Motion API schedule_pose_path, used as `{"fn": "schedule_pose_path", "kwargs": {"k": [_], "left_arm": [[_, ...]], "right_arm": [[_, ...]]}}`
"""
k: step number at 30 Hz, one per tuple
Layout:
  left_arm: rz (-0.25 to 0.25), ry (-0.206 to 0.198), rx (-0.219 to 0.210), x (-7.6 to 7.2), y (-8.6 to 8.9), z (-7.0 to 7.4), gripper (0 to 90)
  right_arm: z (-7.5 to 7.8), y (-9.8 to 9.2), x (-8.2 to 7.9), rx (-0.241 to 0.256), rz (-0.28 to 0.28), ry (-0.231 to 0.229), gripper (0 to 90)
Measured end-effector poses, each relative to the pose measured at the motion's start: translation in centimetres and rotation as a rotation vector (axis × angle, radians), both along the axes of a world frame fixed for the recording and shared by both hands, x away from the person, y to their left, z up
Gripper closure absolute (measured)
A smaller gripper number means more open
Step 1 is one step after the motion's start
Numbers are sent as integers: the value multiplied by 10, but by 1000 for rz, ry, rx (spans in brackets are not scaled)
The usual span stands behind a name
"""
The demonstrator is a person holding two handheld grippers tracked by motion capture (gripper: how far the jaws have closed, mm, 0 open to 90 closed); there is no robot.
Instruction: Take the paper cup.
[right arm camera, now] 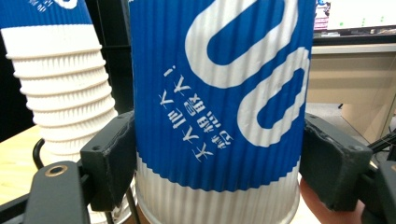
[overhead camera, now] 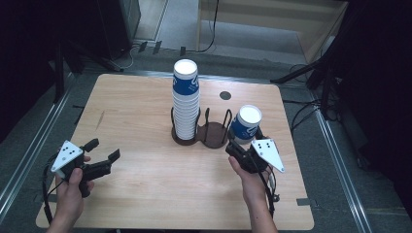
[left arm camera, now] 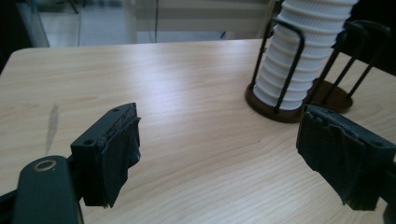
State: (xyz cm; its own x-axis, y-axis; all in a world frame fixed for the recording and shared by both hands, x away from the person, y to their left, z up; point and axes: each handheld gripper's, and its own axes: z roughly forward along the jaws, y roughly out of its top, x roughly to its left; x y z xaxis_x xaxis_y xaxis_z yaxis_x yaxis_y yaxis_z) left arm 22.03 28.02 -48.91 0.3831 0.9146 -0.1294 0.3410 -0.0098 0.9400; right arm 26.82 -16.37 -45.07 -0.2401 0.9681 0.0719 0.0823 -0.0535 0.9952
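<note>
A tall stack of white and blue ribbed paper cups stands upside down in the left ring of a dark wire cup holder at the table's middle. My right gripper is shut on a single blue and white cup, held upside down just right of the holder. In the right gripper view both jaws press the cup on its sides, with the stack behind at left. My left gripper hovers open at the table's left front, nothing between its jaws; the stack is ahead to the right.
The wooden table has a small dark round disc behind the holder. The holder's right ring holds no cups. Cables and dark stands lie on the floor around the table.
</note>
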Motion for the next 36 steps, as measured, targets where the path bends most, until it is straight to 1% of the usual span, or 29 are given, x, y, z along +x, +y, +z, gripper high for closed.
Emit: {"fn": "schedule_pose_path", "kwargs": {"k": [2,5,8,10,12,14,17,20,22,23,26,27,29,30,36], "left_arm": [[-8,-4,8,3,-7,6,141],[-23,-8,-4,7,-15,14,141],[-37,-18,12,10,-23,22,141],[-65,-22,7,12,-28,27,141],[-84,-27,9,13,-31,31,140],[-88,-35,7,14,-36,34,140],[-108,-41,3,16,-42,38,140],[-115,-44,4,17,-47,41,141],[-112,-51,16,17,-52,43,141],[-113,-55,16,17,-54,44,142],[-134,-54,12,17,-61,45,142],[-137,-53,18,17,-63,45,142],[-133,-62,52,16,-68,45,141],[-135,-64,62,16,-70,45,141],[-181,-66,32,15,-79,45,142]], "right_arm": [[-3,1,-1,-3,3,8,197],[-6,4,-2,-7,13,18,197],[-9,7,-4,-6,22,25,197],[-10,9,-5,-7,26,28,197],[-11,10,-5,-13,27,26,197],[-12,11,-6,-15,33,30,197],[-14,13,-8,-17,40,32,197],[-16,15,-10,-24,48,34,197],[-17,18,-11,-25,53,37,197],[-17,18,-11,-27,56,38,197],[-19,22,-12,-29,63,41,197],[-19,23,-12,-31,66,42,196],[-21,26,-13,-40,75,43,196],[-22,28,-14,-42,80,45,196],[-30,38,-17,-64,106,57,196]]}}
